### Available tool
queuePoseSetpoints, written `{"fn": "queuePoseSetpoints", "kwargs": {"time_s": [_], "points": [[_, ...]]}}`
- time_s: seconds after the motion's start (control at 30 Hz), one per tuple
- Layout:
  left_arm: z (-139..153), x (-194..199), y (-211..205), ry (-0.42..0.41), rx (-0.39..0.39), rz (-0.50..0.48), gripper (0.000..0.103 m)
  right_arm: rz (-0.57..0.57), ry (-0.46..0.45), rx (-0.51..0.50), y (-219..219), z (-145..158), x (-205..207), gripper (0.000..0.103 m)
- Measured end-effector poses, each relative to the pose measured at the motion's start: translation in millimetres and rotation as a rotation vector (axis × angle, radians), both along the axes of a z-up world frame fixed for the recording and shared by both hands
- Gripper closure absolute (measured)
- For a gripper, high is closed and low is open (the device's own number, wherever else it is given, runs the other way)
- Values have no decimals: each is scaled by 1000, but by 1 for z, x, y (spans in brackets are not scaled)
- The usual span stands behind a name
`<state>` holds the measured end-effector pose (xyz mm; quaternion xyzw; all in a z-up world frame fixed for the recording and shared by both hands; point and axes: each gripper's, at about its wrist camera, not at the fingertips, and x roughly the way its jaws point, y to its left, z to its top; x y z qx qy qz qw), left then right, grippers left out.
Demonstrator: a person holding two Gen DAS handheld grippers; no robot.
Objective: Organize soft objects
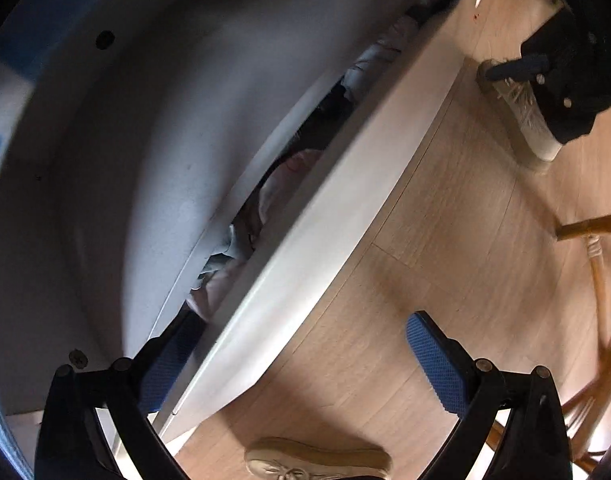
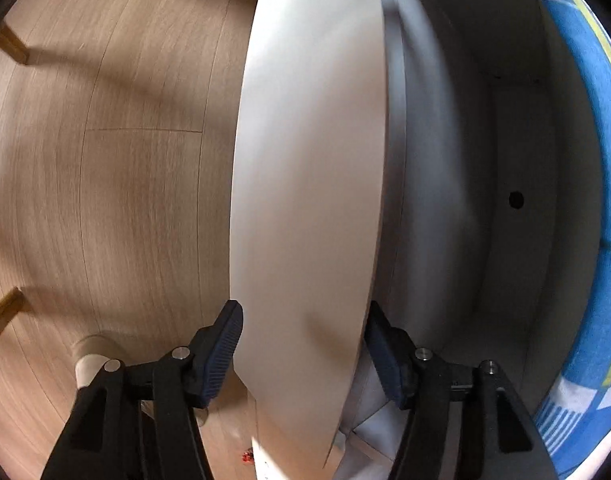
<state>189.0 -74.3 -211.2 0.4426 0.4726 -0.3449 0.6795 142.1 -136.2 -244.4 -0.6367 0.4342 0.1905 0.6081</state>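
— White drawer front (image 2: 305, 184) is sitting between my right gripper's (image 2: 303, 354) spread pads, untouched?
— Yes. My left gripper (image 1: 305, 364) is gaping too, straddling it; soft clothes (image 1: 241, 248) are lying inside.

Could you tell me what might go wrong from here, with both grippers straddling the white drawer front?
1. Crumpled pale clothes bulge up in the narrow gap behind the white drawer front; pushing it shut may pinch fabric.
2. The left gripper has one blue finger pad inside that gap; it could get trapped.
3. The right gripper, open, straddles the panel loosely and may slip off.
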Motion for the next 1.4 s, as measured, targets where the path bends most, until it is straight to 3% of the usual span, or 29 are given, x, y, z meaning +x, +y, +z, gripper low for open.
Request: {"fn": "queuePoseSetpoints", "kwargs": {"time_s": [0.4, 0.63, 1.3, 1.4], "points": [[0, -28, 1, -38, 58, -82, 0, -15, -36, 26, -1, 38, -39, 39], [-4, -55, 6, -35, 83, -121, 0, -12, -16, 39, 0, 34, -64, 39], [3, -120, 7, 89, 131, -79, 0, -86, 112, 66, 19, 48, -119, 38], [5, -127, 8, 114, 133, -70, 0, -81, 143, 62, 22, 61, -128, 38]]}}
